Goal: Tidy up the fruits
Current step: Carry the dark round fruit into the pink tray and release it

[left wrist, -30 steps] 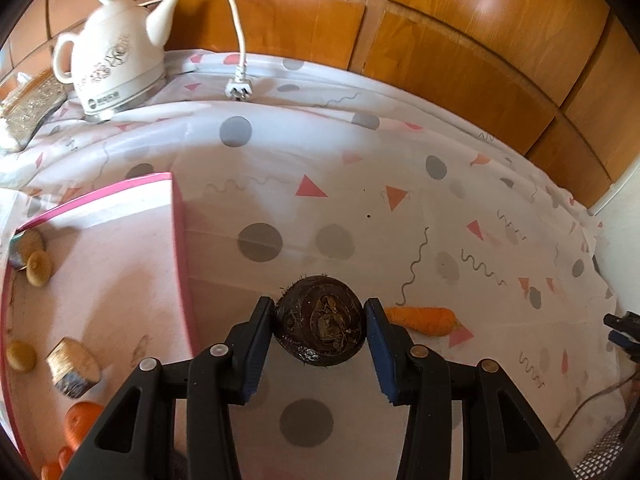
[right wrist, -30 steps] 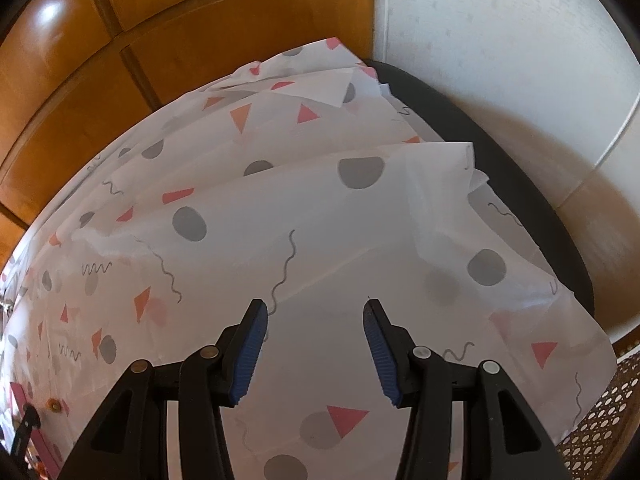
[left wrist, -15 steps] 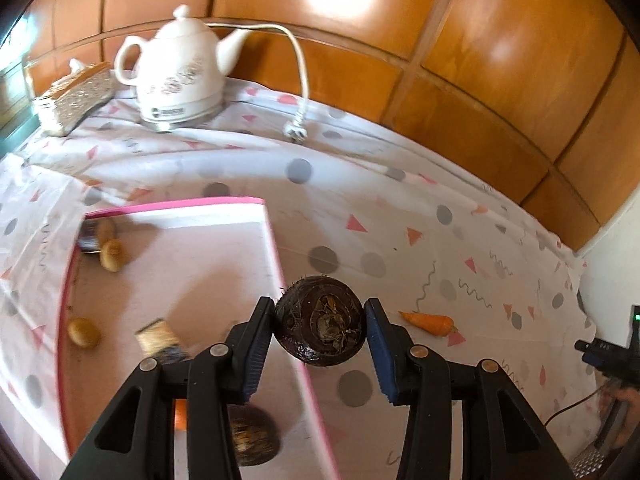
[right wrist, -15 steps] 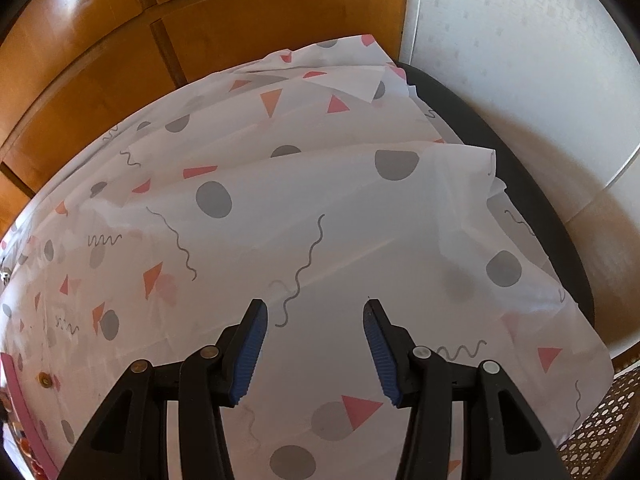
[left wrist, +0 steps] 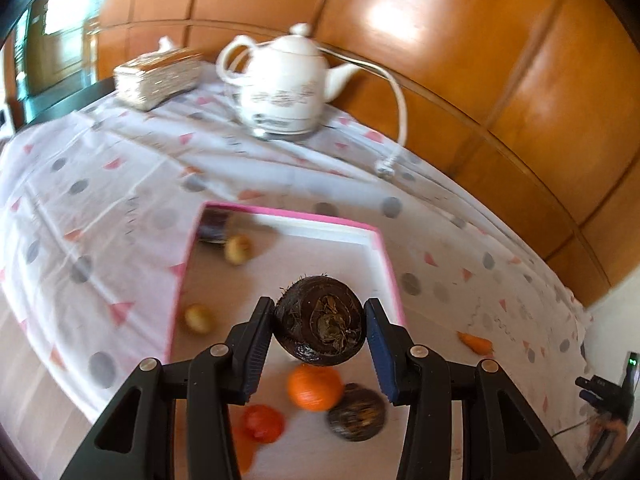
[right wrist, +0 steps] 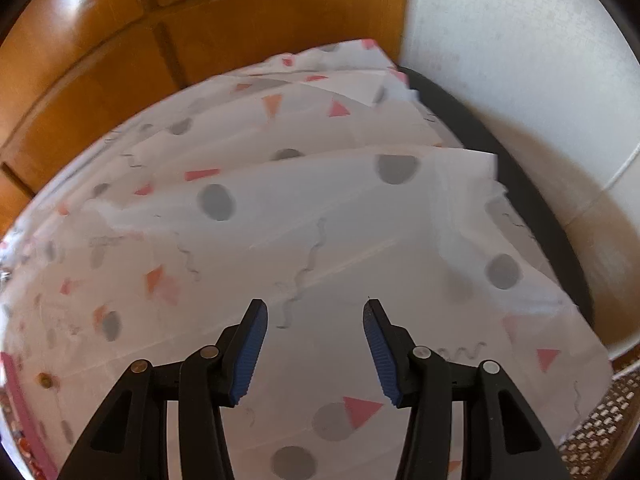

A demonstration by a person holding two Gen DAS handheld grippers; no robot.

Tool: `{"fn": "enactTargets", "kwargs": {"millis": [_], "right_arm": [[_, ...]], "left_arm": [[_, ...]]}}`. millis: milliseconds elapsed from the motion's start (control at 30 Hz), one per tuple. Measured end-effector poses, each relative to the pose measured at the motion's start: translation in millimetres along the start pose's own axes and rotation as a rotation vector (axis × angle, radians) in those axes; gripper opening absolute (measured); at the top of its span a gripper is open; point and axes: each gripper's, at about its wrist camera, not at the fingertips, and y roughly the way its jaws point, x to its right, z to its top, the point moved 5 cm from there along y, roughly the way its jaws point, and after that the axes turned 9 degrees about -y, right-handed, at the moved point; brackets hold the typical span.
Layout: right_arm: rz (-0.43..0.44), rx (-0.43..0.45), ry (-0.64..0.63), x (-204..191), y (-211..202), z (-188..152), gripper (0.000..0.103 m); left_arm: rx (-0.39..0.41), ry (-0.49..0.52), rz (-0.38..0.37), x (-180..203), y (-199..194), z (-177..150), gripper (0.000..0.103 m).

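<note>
My left gripper (left wrist: 320, 326) is shut on a dark brown, rough round fruit (left wrist: 320, 320), held in the air above the pink-rimmed tray (left wrist: 384, 248). Below it in the tray lie an orange (left wrist: 314, 386), a second dark round fruit (left wrist: 356, 416), a red-orange piece (left wrist: 264, 422) and two small yellowish fruits (left wrist: 199, 318). A carrot (left wrist: 476, 343) lies on the patterned cloth right of the tray. My right gripper (right wrist: 316, 320) hangs open over bare cloth (right wrist: 320, 216), with nothing between its fingers.
A white kettle (left wrist: 280, 84) with its cord (left wrist: 400, 120) and a woven box (left wrist: 158, 74) stand at the back by the wood-panelled wall. The pink tray edge (right wrist: 16, 396) shows at the right view's far left; the table's dark edge (right wrist: 532, 200) runs at its right.
My left gripper carried the dark fruit leftward from over the cloth to above the tray, and the view swung toward the kettle. The right gripper barely moved.
</note>
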Motion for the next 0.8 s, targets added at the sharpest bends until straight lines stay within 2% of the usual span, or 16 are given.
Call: {"fn": "enactTargets", "kwargs": {"millis": [133, 300, 600, 800], "right_arm": [[0.097, 0.027, -0.130, -34.8, -4.2, 0.3, 0.051], [0.144, 0.052, -0.287, -71.7, -9.6, -5.5, 0.051], [0.295, 0.070, -0.567, -138.5, -18.2, -31.1, 0.050], [0.344, 0.045, -0.664, -159.5, -19.4, -49.3, 0.051]], "left_arm": [[-0.010, -0.040, 0.031, -26.3, 0.2, -4.8, 0.046], [-0.033, -0.071, 0.048, -47.6, 5.7, -14.6, 0.046], [-0.071, -0.041, 0.078, -56.4, 19.9, -28.7, 0.046], [-0.064, 0.015, 0.102, -53.1, 24.8, -33.5, 0.046]]}}
